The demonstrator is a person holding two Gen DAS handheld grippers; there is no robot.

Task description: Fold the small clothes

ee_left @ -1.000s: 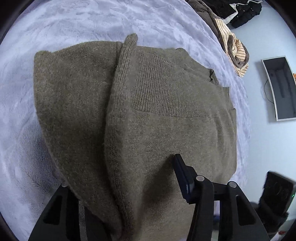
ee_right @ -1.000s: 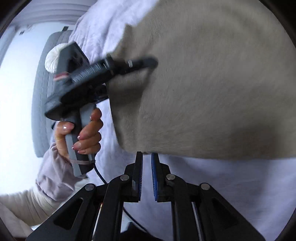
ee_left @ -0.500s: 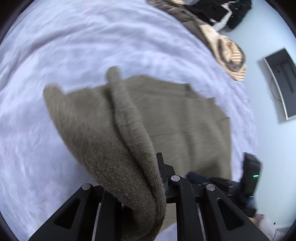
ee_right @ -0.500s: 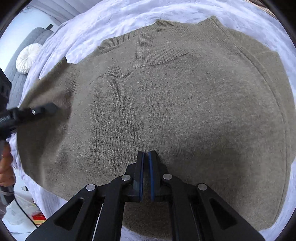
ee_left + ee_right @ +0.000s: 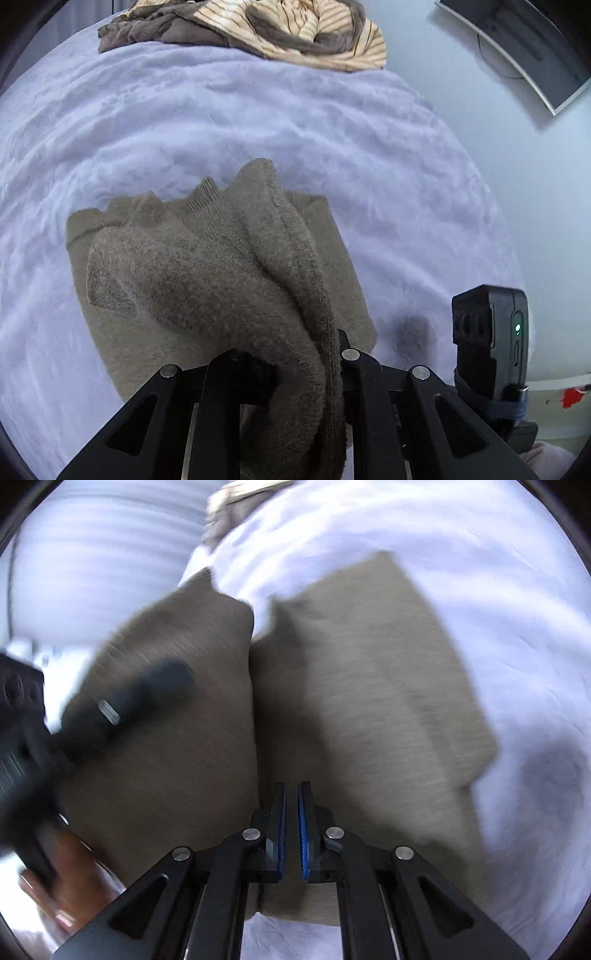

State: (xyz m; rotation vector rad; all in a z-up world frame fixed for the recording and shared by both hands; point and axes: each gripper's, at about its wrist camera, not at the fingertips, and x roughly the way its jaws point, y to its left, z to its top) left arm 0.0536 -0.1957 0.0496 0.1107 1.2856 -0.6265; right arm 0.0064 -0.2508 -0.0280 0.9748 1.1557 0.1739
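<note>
Between fingers of left hand-held gripper (image 5: pixel 314 373): thick fold of olive knit sweater (image 5: pixel 207 280), clamped and lifted, rest draped over flat part lying on pale lilac bed cover (image 5: pixel 258 122). Right hand-held gripper (image 5: pixel 291 812): blue pads nearly together, narrow slit, nothing pinched; sweater spread just beyond tips. Right view blurred; person's hand (image 5: pixel 70 882) grips left tool's handle at lower left. Far edge of bed: heap of striped and brown clothes (image 5: pixel 295 33). Beyond, on floor: monitor (image 5: pixel 532 48).
</note>
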